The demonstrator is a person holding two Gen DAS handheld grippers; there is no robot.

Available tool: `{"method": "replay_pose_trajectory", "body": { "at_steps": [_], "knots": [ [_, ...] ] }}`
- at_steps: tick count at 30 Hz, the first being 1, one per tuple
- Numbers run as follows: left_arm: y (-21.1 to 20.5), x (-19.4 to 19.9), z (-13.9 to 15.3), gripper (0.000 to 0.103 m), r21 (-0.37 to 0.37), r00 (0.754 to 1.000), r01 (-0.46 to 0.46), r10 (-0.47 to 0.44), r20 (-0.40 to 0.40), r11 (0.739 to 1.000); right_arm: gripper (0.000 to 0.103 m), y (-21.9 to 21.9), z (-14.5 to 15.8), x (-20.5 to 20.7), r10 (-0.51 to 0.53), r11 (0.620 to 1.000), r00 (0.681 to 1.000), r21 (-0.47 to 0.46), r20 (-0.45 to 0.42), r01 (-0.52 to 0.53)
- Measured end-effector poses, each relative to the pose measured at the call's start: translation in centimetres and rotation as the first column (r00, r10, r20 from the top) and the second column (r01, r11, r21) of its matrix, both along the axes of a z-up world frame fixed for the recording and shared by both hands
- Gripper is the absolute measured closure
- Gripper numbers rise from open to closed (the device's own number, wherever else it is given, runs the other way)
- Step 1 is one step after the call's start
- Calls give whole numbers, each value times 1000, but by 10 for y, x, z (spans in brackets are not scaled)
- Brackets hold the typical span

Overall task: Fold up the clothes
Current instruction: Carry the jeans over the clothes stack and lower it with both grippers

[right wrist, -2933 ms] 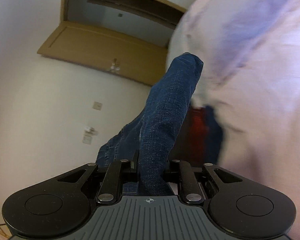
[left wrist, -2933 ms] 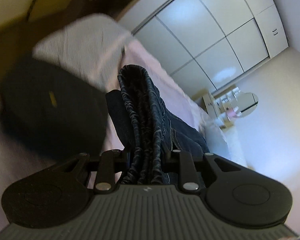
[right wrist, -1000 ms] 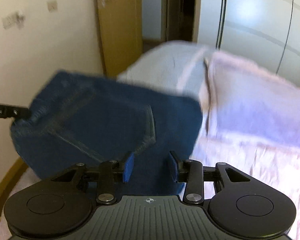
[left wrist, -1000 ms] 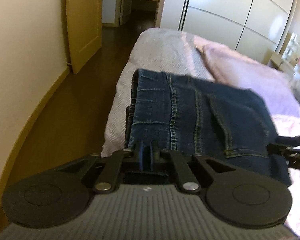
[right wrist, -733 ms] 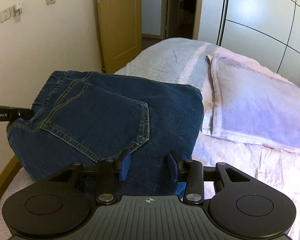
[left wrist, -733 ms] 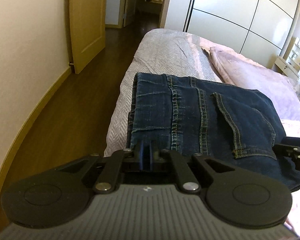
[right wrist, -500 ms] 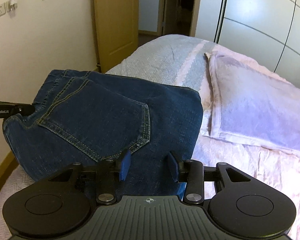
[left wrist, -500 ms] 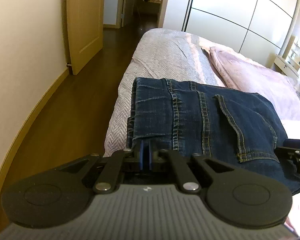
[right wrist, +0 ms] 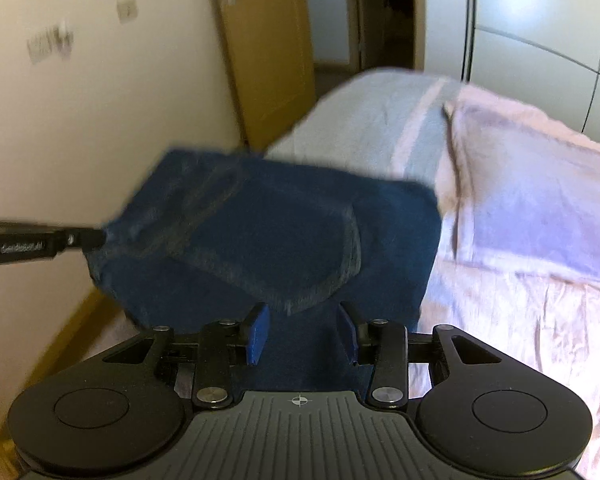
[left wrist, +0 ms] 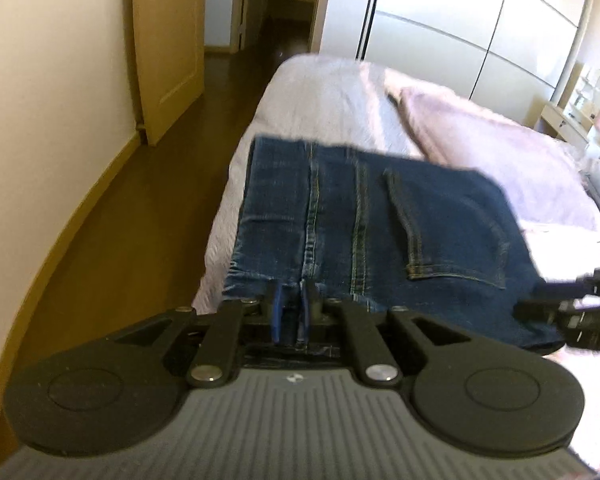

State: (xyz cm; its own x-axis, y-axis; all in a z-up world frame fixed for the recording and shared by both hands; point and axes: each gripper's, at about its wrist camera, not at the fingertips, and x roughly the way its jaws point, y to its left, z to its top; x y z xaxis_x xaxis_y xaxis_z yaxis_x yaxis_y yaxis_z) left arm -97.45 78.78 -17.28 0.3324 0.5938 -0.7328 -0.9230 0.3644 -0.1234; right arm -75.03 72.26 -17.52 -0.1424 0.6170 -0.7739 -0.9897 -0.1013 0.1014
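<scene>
Resting folded into a flat rectangle on the near corner of a bed with a pale grey herringbone cover (left wrist: 324, 92): a pair of dark blue denim jeans (left wrist: 380, 240), stitched back pocket facing up, orange-thread seams running away from the lens. Hanging slightly past the mattress edge on the side nearest the dark wooden floor (left wrist: 140, 220). Blurred in both wrist views.

Pointing down at the near hem of the jeans from the left: a black left hand-held gripper (left wrist: 292, 312) with blue pads, jaws just parted a little, having been opening a moment ago, a narrow gap showing between the pads and a strip of denim hem lying in that gap, close against the right-hand pad. Not clamped on the cloth.

Hovering over the opposite near edge: a matching black right hand-held gripper (right wrist: 302, 334), jaws standing clearly apart, blue pads on either side of a stretch of denim, not visibly pressing on it. Seen from the left wrist view as a dark tip just at the jeans' far right corner.

Lying beyond the jeans, a pale pink pillow (left wrist: 500, 160). Standing behind, a light wooden door (left wrist: 168, 40) and a white panelled sliding wardrobe (left wrist: 460, 20).
</scene>
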Motion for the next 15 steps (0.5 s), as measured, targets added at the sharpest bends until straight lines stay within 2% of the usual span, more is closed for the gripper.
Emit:
{"method": "replay_pose_trajectory", "body": {
  "at_steps": [2,6,9,11,15],
  "knots": [
    [7,-1,-10,96,-14,1000,-22,22,9,1000,62,6,-15,-6,15,1000,1000,-20,24,-14],
    [14,0,-3,95,-8,999,-10,10,-31,1000,62,15,-4,-13,34,999,999,-29,43,-33],
    [18,-2,11,96,-3,998,-5,5,-66,1000,62,20,6,-6,-12,997,1000,-81,-4,12],
    [25,-7,26,96,18,999,-2,2,-47,1000,62,24,17,3,-46,996,998,-76,-39,43],
    [49,1,46,96,65,999,28,-27,-21,998,62,51,29,19,-127,991,992,-35,-17,127]
  ]
}}
